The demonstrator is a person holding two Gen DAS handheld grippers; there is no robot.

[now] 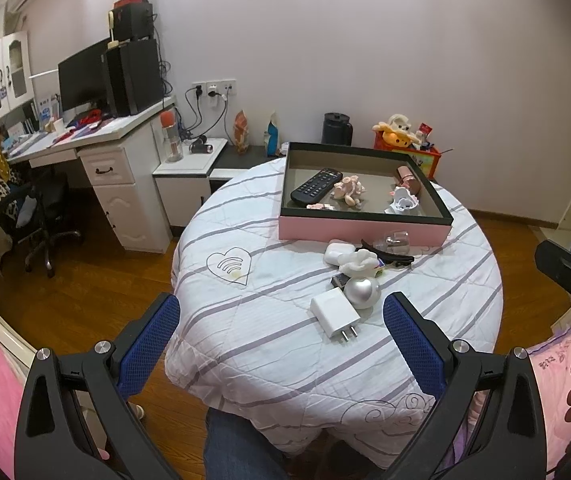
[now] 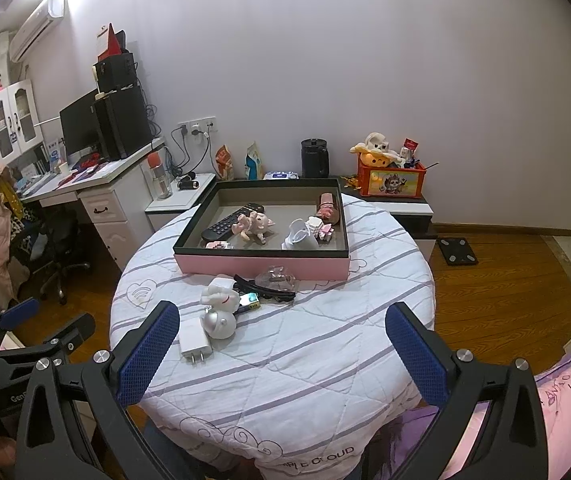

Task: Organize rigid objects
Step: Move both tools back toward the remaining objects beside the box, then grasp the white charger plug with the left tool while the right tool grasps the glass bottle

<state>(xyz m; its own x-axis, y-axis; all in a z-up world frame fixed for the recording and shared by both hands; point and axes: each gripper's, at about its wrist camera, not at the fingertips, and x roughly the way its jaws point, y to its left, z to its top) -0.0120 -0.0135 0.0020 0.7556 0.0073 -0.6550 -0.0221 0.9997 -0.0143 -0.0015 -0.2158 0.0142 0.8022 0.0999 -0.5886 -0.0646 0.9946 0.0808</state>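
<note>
A pink tray (image 1: 361, 231) (image 2: 261, 267) with a dark rim sits at the far side of the round table. It holds a black remote (image 1: 316, 186) (image 2: 230, 221), a pink figurine (image 1: 348, 190) (image 2: 254, 226), a white figure (image 1: 402, 201) (image 2: 299, 236) and a pink tube (image 1: 407, 178) (image 2: 328, 207). Loose in front of it lie a white charger (image 1: 335, 313) (image 2: 194, 339), a silver ball (image 1: 362, 292) (image 2: 220, 323), a white earbud case (image 1: 338, 252), a white flower (image 1: 359, 261) (image 2: 218, 293), a black hair clip (image 1: 387, 256) (image 2: 263, 292) and a clear bottle (image 1: 397, 241) (image 2: 276, 278). My left gripper (image 1: 281, 340) and right gripper (image 2: 281, 344) are open and empty, near the table's front edge.
The table wears a white striped cloth (image 1: 285, 352) (image 2: 325, 320). A white desk (image 1: 109, 160) with a monitor and an office chair (image 1: 41, 216) stand at the left. A low cabinet, a black kettle (image 2: 314, 159) and an orange toy box (image 2: 391, 182) line the back wall. Pink bedding (image 2: 557, 412) lies at the right.
</note>
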